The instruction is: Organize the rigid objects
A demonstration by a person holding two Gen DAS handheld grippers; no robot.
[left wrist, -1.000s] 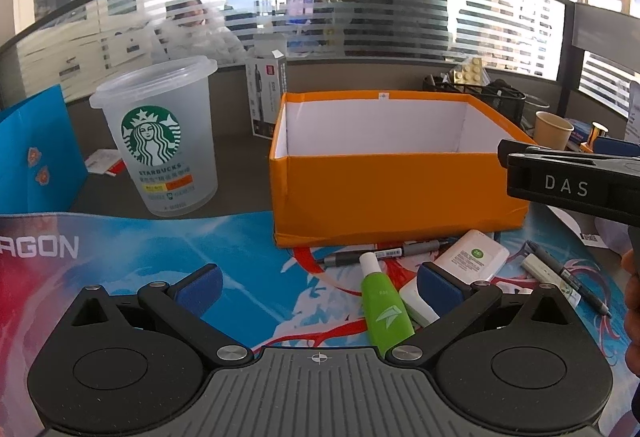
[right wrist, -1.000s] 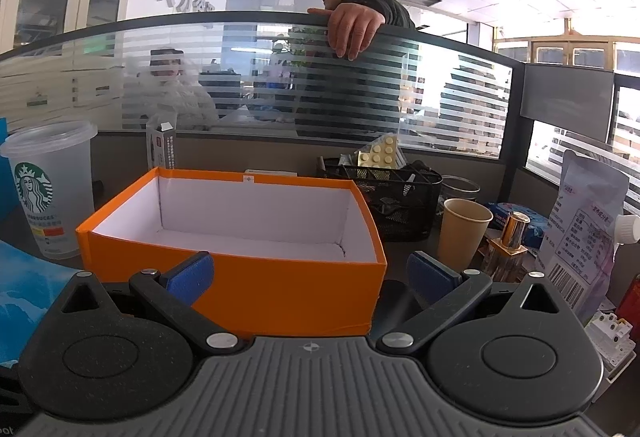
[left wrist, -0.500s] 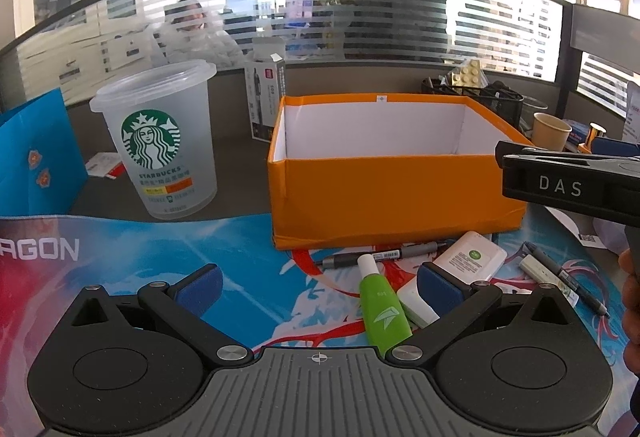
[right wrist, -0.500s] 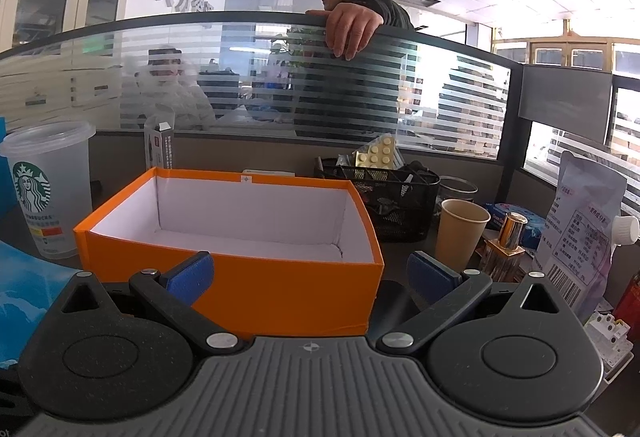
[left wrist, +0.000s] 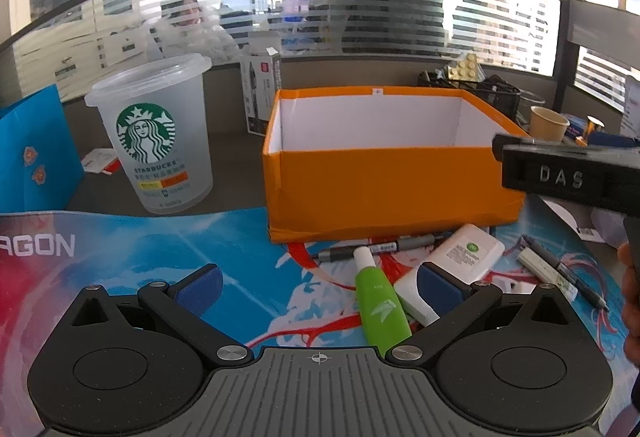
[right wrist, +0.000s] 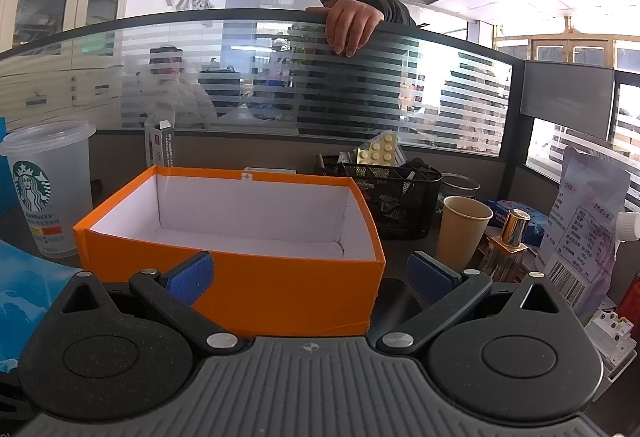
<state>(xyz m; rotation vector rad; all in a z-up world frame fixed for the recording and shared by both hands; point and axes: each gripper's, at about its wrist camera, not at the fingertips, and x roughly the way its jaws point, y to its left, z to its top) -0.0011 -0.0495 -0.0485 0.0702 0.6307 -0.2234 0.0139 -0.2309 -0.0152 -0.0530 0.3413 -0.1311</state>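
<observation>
Left wrist view: the left gripper [left wrist: 318,287], fingers apart and empty, has barely shifted in the last second; the green tube [left wrist: 380,301] lies lower centre, before the orange box [left wrist: 392,177].

Right wrist view: the right gripper [right wrist: 310,277], also spread and empty, stays facing the box, so sorting has not started.

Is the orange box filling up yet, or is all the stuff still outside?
Nothing is done yet: the orange box looks empty. Neither the left gripper nor the right gripper holds anything; both are open. The green tube, white bottle and pens lie on the mat outside.
</observation>
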